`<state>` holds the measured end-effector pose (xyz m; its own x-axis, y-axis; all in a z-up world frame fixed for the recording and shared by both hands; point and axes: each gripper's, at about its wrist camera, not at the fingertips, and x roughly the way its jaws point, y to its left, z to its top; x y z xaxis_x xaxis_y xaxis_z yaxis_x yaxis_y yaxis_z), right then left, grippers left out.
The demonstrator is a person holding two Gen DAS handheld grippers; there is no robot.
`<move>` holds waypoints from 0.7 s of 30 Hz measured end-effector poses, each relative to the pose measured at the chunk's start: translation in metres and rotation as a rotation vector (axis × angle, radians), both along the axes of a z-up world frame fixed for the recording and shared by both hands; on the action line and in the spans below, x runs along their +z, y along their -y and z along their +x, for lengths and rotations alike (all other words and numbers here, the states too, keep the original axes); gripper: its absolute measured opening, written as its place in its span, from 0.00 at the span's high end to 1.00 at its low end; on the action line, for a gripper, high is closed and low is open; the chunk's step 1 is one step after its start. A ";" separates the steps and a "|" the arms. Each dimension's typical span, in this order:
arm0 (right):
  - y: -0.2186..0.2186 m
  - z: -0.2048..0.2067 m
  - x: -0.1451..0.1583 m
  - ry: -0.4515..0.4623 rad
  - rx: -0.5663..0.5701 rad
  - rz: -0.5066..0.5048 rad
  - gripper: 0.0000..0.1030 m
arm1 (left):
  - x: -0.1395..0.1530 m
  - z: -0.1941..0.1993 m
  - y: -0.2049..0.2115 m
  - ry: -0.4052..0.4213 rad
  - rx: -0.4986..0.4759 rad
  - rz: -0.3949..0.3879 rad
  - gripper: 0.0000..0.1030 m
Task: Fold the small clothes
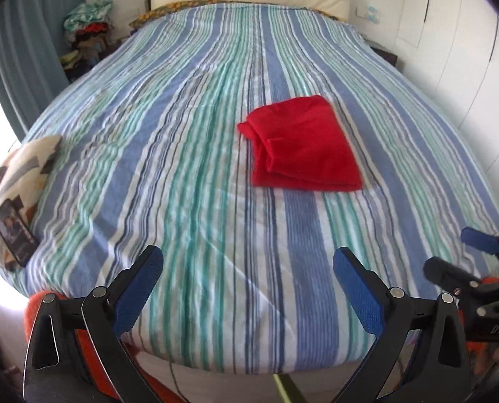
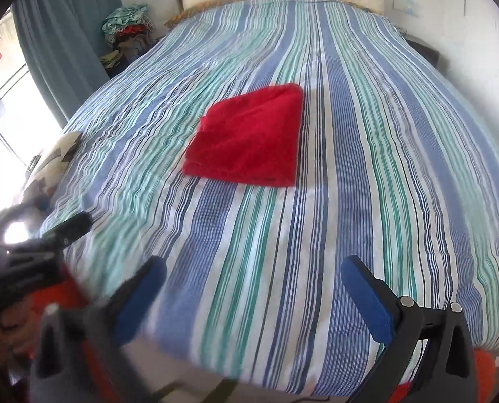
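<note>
Nearest the lens in the left wrist view, we see the left tongs (image 1: 247,262) at the bottom of the frame, their two blue pads (image 1: 138,294) standing wide apart with nothing between them. Part of the right tongs (image 1: 477,240) shows at the lower right edge of that frame.

In the right wrist view, we see the right tongs at the bottom of the frame, likewise spread wide and holding nothing; the left pad is blurred. The left tongs appear as a dark blurred shape at the lower left edge.

Both pairs hang over the near end of the bed (image 1: 199,154), which carries a cover striped in blue, green and white.

The folded red garment (image 1: 303,144) lies flat on the cover, right of centre in the left view and near centre in the right view. It is well apart from both pairs of tongs.

At the left edge of the left view, we note a patterned cushion (image 1: 21,168) with a phone (image 1: 15,231) resting on it. A pile of clothes (image 1: 88,20) sits at the upper left, beside a curtain (image 1: 24,50).
</note>
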<state>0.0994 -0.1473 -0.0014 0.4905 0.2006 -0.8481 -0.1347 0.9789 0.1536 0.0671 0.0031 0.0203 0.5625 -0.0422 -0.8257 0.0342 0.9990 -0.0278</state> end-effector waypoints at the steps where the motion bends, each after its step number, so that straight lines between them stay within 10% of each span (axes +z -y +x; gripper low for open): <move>1: -0.002 -0.005 0.003 -0.003 -0.002 0.008 0.00 | -0.001 -0.001 0.001 -0.009 0.010 -0.003 0.02; 5: -0.008 -0.014 0.016 0.020 -0.014 -0.011 0.00 | -0.005 -0.003 0.012 -0.045 0.019 0.102 0.02; 21: -0.019 -0.015 0.057 0.065 0.011 -0.030 0.00 | 0.038 -0.009 0.001 0.003 0.060 0.100 0.01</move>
<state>0.0849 -0.1286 0.0553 0.5429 0.1817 -0.8199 -0.1544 0.9813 0.1152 0.0576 0.0022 0.0588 0.5640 0.0744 -0.8224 -0.0258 0.9970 0.0724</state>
